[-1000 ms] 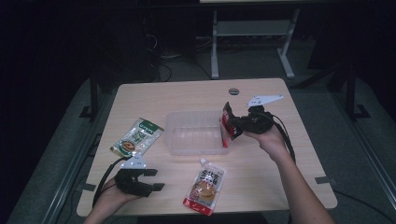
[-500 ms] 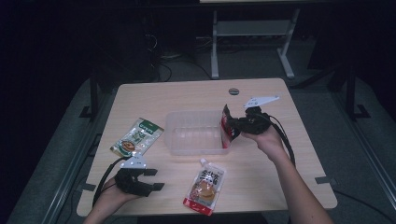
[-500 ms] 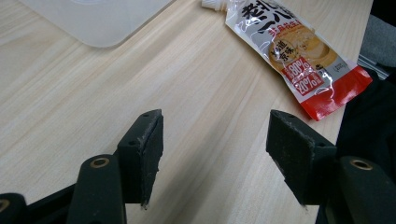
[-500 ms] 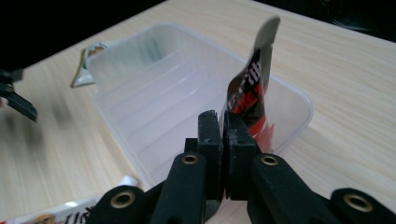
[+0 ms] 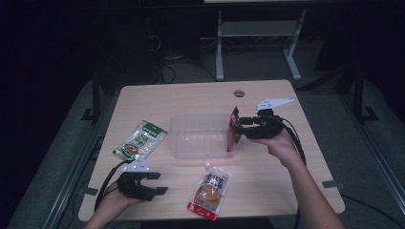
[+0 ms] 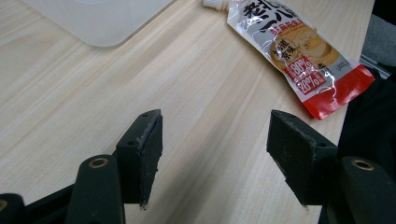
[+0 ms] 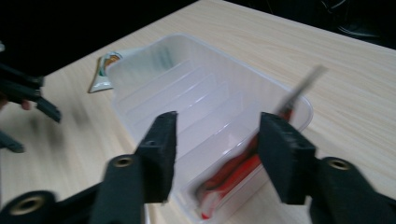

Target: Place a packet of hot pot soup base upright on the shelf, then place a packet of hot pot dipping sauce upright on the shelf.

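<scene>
From above, the right gripper sits at the right end of the clear plastic tub, jaws just popped apart, and the red packet stands on edge inside against that end wall. The left gripper rests near the table's front edge, spread with nothing in it.

Left gripper view: jaws wide over bare wood, with a spouted sauce pouch ahead.

Right gripper view: jaws apart over the tub, red packet leaning inside, touching neither pad.

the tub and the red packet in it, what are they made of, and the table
The tub looks like thin, clear, slightly frosted plastic: the table grain shows through its ribbed floor. The red packet seems glossy plastic film or foil laminate, judging by its sheen and soft bend; which one is unclear. The table looks like pale wood-grain laminate or veneer with a matte finish.
</scene>
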Demonstrator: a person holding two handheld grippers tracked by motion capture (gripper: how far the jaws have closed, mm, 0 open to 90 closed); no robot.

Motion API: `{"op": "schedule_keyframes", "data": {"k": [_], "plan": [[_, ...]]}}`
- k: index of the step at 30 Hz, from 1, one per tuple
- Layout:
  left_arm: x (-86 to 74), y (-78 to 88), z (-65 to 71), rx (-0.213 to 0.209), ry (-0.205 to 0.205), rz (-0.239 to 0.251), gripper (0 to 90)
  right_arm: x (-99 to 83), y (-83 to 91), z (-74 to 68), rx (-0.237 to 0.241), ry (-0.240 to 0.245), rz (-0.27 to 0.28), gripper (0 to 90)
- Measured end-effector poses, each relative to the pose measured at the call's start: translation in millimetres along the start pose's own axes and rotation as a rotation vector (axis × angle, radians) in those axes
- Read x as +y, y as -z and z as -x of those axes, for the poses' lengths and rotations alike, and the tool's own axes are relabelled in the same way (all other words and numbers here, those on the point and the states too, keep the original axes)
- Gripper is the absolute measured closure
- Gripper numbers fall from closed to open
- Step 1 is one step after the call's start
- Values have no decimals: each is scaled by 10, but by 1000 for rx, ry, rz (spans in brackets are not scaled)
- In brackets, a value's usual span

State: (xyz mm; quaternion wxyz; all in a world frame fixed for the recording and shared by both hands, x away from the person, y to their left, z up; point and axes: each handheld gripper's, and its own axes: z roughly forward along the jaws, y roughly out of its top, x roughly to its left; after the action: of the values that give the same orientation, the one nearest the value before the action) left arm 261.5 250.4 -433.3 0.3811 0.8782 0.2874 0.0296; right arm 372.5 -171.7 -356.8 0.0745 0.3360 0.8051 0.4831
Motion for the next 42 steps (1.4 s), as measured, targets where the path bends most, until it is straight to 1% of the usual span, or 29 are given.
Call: {"op": "schedule_keyframes", "data": {"k": [2, 4, 5, 7, 8, 10, 12, 13, 16, 18, 19, 20, 23, 25, 27, 28, 30, 32, 33, 34, 37, 39, 41, 42], "plan": [[1, -7, 4, 2, -4, 4, 336, -19, 57, -10, -9, 6, -3, 380], [3, -13, 5, 4, -8, 5, 316, -47, 105, -18, -27, 11, -19, 332], [3, -16, 7, 4, -4, 3, 309, -65, 128, -22, -34, 10, -24, 322], [3, -23, 9, 6, -3, 1, 294, -116, 176, -19, -33, 19, -16, 306], [5, -23, 12, 8, -3, -1, 285, -133, 195, -20, -38, 17, -24, 296], [5, -21, 7, 13, -5, 2, 281, -198, 240, -18, -42, 26, -32, 286], [-2, -19, 12, 14, 9, 1, 277, -257, 271, -22, -49, 27, -37, 275], [-5, -17, 11, 15, 9, 3, 278, -303, 289, -26, -53, 26, -42, 272], [-9, -6, 12, 20, 6, 1, 279, -431, 319, -38, -47, 24, -60, 263], [-7, -4, 13, 23, 6, 1, 282, -534, 335, -47, -61, 20, -69, 263], [-2, -1, 13, 24, -2, 3, 295, -588, 343, -47, -57, 10, -67, 263], [4, 1, 20, 21, 1, 4, 307, -638, 353, -46, -57, 1, -69, 263], [29, 2, 51, 18, -2, 7, 362, -755, 386, -52, -59, -22, -81, 263], [51, -7, 80, 11, 11, 13, 420, -821, 406, -66, -64, -35, -78, 262], [81, -11, 107, -4, 2, 18, 507, -901, 420, -69, -75, -37, -71, 260], [93, -18, 125, -8, 6, 24, 560, -937, 420, -69, -78, -43, -72, 260], [130, -34, 166, -26, 8, 24, 673, -992, 414, -70, -69, -54, -83, 258], [179, -58, 205, -47, -8, 22, 805, -1024, 383, -71, -69, -56, -90, 254], [199, -70, 220, -51, -16, 26, 850, -1031, 366, -65, -70, -46, -90, 251], [233, -91, 248, -66, -26, 32, 888, -1034, 355, -69, -61, -55, -95, 251], [308, -166, 329, -84, -54, 36, 897, -1046, 319, -93, -72, -55, -120, 251], [352, -237, 370, -111, -67, 33, 897, -1057, 312, -100, -74, -54, -124, 251], [392, -315, 427, -127, -89, 22, 897, -1068, 306, -95, -72, -55, -124, 251], [412, -353, 455, -134, -104, 8, 897, -1075, 305, -98, -72, -57, -129, 251]]}}
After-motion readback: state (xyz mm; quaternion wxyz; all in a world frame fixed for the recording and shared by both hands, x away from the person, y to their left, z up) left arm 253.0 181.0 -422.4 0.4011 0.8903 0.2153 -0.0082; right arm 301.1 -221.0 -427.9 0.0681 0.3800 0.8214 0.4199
